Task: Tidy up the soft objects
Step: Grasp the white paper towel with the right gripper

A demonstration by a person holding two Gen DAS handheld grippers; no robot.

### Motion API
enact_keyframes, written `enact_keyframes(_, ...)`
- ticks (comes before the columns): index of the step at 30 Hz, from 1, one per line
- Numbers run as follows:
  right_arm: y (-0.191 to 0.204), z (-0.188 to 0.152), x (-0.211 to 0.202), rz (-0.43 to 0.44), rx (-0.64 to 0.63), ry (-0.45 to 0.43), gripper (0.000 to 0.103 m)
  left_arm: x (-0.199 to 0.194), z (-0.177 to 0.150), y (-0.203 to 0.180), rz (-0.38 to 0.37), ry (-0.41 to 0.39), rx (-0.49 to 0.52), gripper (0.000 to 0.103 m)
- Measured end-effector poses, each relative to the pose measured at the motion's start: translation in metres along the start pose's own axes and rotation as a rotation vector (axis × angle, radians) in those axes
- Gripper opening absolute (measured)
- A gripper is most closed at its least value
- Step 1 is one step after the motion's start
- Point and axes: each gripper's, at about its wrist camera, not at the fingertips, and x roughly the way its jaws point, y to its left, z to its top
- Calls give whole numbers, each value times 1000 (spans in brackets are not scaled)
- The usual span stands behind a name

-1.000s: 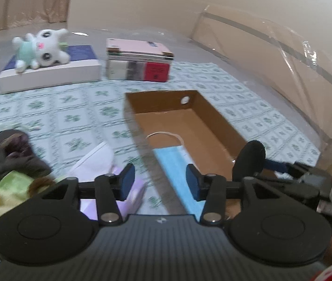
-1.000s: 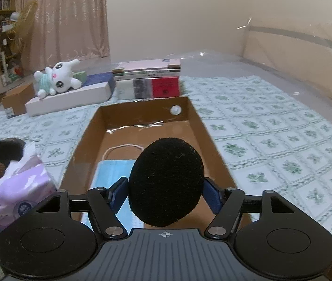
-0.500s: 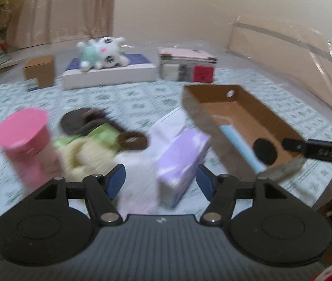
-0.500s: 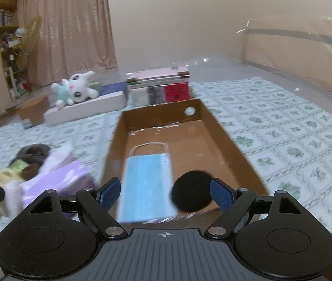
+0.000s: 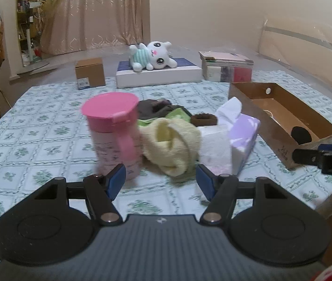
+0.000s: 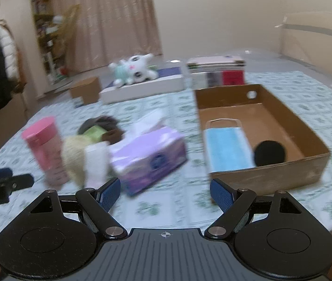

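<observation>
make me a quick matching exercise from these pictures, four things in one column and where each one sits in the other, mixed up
Things:
1. blue face mask
2. plush toy
3. tissue pack
4. pink bottle

Places:
A. lying on the flat white box at the back
B. standing upright at the left end of the pile on the cloth
C. lying flat inside the cardboard box, beside the black round pad
D. on the cloth between the pile and the cardboard box

Pairs: 1-C, 2-A, 3-D, 4-B
</observation>
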Motion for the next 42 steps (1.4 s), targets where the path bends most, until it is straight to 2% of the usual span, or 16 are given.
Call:
enact_keyframes(6, 36, -4, 22, 55, -57, 31, 83, 2, -6, 22, 28, 30, -25, 66)
enact_keyframes(12, 55, -8, 46, 73, -89, 57, 82, 8, -12, 34, 44, 36, -45, 69)
enact_keyframes(17, 65, -10, 70, 90, -114, 95, 72, 19, -12, 43, 7, 58, -110, 69)
enact_keyframes(21, 70, -11, 89, 99, -132, 135, 67, 28, -13, 46, -3, 69, -111, 69)
enact_keyframes(23, 72, -13, 97, 105, -132, 154, 60, 33, -14, 48, -6, 75, -112, 69)
enact_keyframes(28, 78, -11, 112, 112, -142, 165, 52, 43, -15, 51, -18, 85, -125, 69)
enact_keyframes(30, 79, -10, 116, 104, -150, 165, 47, 46, -15, 52, -30, 86, -128, 69)
enact_keyframes(31, 80, -9, 117, 99, -152, 166, 39, 47, -15, 52, -35, 87, -128, 69)
enact_keyframes(32, 79, -9, 118, 98, -151, 168, 30, 48, -15, 51, -39, 89, -127, 69)
enact_keyframes(35, 78, -7, 114, 95, -151, 159, 21, 51, -14, 48, -42, 92, -118, 69)
enact_keyframes(42, 68, -1, 86, 75, -157, 107, 16, 54, -8, 35, -66, 78, -71, 69)
